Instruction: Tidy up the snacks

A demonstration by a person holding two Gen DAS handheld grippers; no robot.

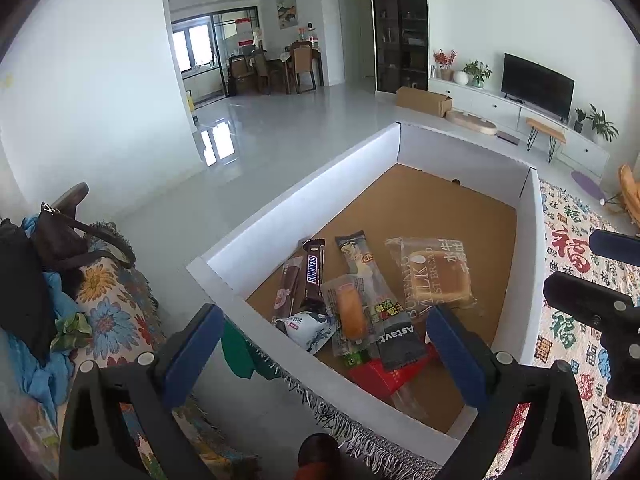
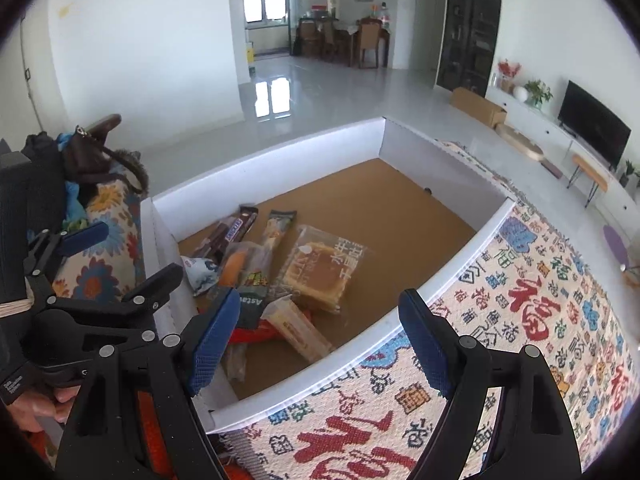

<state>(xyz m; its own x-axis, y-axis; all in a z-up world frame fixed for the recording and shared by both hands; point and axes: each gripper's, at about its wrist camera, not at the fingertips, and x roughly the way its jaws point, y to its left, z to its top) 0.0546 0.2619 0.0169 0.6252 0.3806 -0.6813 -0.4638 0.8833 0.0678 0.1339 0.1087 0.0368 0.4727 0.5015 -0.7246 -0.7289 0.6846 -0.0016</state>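
A shallow white box [image 1: 288,208] with a brown cardboard floor sits on a patterned blanket [image 2: 540,300]. The snacks lie bunched at the near end of the box floor, toward seven o'clock in the left wrist view.

The chocolate bar [image 1: 314,276] lies at the eleven o'clock side of the pile, with a brown wrapped bar [image 1: 289,292] just beside it on the left. A long sausage stick [image 1: 362,264] runs up toward twelve o'clock, and the orange cake roll [image 1: 351,312] overlaps its lower part. The bread packet [image 1: 438,276] sits at two o'clock of the pile, lying flat. A small white and blue packet [image 1: 310,328] lies at eight o'clock, a dark sachet [image 1: 400,340] and a red packet [image 1: 380,372] at six o'clock against the near wall. In the right wrist view a clear wafer packet [image 2: 298,330] lies across the red one.

The left gripper [image 1: 324,344] hangs over the near wall of the box, jaws spread wide and empty, the near wall between them. The right gripper [image 2: 320,344] is over the box's near right rim, jaws wide apart and holding nothing.

A floral cloth with a dark handbag [image 1: 68,240] lies at nine o'clock beyond the box.
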